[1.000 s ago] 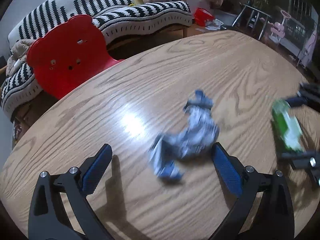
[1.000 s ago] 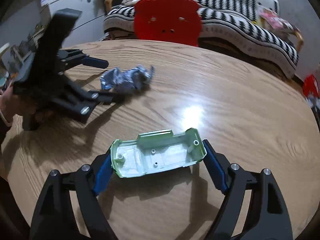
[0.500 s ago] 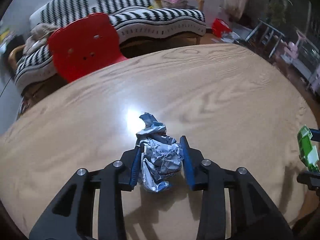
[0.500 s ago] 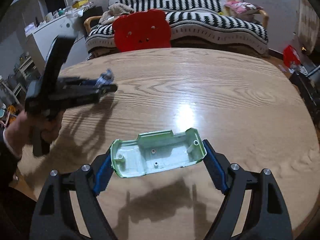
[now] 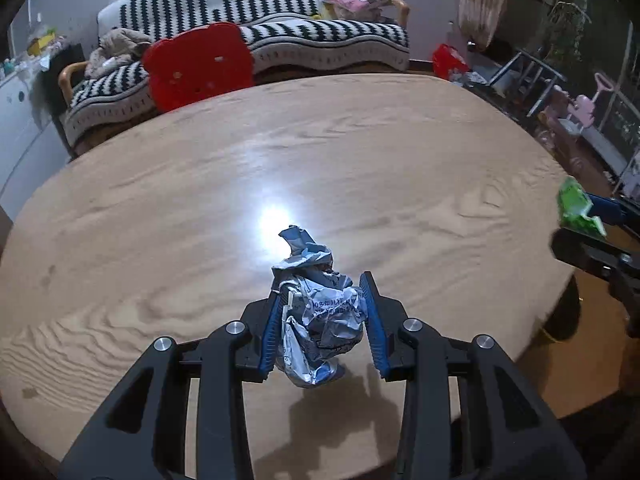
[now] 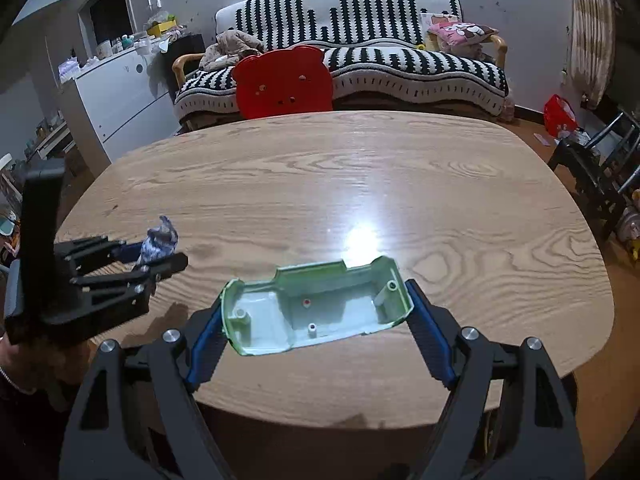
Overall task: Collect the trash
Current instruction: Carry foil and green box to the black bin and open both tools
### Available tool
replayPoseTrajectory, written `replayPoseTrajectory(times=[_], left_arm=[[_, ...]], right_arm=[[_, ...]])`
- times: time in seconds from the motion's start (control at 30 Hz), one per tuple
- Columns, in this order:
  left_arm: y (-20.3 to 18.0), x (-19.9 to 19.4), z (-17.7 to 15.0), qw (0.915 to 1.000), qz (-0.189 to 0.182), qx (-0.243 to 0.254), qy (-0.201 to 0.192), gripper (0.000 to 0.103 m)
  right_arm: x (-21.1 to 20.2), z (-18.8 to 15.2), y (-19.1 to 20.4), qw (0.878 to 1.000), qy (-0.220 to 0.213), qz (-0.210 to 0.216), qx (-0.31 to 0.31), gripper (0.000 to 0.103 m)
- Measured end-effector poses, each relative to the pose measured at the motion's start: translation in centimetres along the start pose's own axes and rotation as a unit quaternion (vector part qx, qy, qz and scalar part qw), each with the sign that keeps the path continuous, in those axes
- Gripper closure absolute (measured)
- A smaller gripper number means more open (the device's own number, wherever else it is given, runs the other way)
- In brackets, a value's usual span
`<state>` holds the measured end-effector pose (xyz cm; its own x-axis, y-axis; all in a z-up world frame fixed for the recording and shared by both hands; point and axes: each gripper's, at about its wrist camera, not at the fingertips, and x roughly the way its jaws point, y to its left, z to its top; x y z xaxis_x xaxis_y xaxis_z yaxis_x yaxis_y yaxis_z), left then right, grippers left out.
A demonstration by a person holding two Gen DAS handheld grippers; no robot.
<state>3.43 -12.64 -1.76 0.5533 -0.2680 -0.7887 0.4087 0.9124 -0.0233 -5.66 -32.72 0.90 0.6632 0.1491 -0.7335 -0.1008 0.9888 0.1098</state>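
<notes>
Jaws of left gripper [image 5: 322, 322] pinching foil wad [image 5: 318, 316] between blue pads [image 5: 269, 334], wad lifted clear over near edge of table [image 5: 360, 160], shadow below. Jaws of right gripper [image 6: 316, 314] spread wide but clamped end to end on green shell [image 6: 316, 306], hollow side up, held off the surface over near edge, toward its right corner in the left view. Left gripper with wad seen at table's left edge from the right view; red chair [image 6: 284, 82] and striped sofa [image 6: 360, 56] behind far edge.
</notes>
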Motion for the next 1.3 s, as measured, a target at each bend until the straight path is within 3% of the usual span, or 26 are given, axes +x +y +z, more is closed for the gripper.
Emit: replayPoseTrajectory(times=[0.13,0.4,0.73,0.97,1.3], left_arm=[[-2.3,-0.2,0.0,0.9995,-0.011,0.027,-0.009,0.067],[-6.3,0.8,1.9,0.9989,-0.039,0.024,-0.012,0.067],[-17.2,2.2,3.5,0.9925,-0.099,0.068,-0.023,0.067],[-25.6,2.7,3.1,0.9808,-0.158,0.109,-0.033,0.067],[-36.2,4.8,0.6,0.9569,-0.230,0.177,-0.010,0.067]], right_arm=[[-0.7,-0.6,-0.5,1.000,-0.004,-0.014,-0.006,0.024],[-2.1,-1.4,-4.3,0.999,-0.012,-0.034,0.023,0.024],[-6.6,-5.2,-13.8,0.990,-0.028,-0.103,0.097,0.024],[-10.3,-9.9,-21.1,0.973,-0.030,-0.156,0.168,0.024],[-13.6,-17.2,-29.0,0.944,-0.007,-0.208,0.258,0.024]])
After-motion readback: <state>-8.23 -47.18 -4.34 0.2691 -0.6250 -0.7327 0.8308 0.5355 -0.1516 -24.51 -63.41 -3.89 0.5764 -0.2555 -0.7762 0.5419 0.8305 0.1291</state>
